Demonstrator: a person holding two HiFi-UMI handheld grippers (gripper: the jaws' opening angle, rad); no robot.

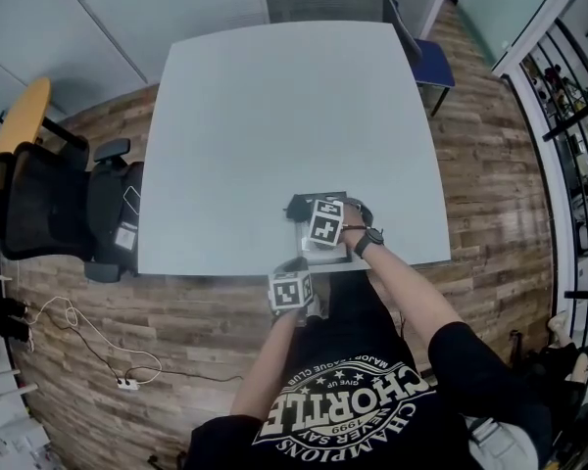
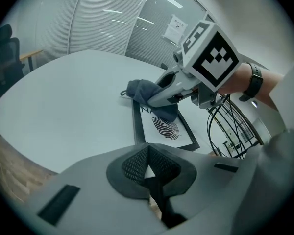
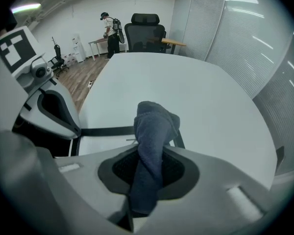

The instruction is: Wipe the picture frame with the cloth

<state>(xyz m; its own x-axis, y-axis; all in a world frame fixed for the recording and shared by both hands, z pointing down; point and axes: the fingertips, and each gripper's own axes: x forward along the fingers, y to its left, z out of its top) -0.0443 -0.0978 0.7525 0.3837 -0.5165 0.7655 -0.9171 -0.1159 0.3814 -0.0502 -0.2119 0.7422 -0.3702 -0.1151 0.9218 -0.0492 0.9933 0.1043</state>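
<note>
Table: I see one pale grey table [image 1: 255, 116] on a wood floor.
Right gripper: my right gripper [image 3: 148, 175] is clamped on the one dark blue cloth [image 3: 154, 124].
Cloth: pressed on the single picture frame [image 2: 135, 126], at the table's near edge.
Left gripper: my left gripper [image 2: 149, 173] has its jaws together, empty, just short of the frame.

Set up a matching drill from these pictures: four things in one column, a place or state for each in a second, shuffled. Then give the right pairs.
Things
1. cloth
2. picture frame
3. right tool
4. office chair

Places or states
A. lies flat on the table, leaf print facing up
B. shut on dark blue fabric
C. black, stands beside the table
D. bunched up, over one end of the frame

Pairs: 1-D, 2-A, 3-B, 4-C
</note>
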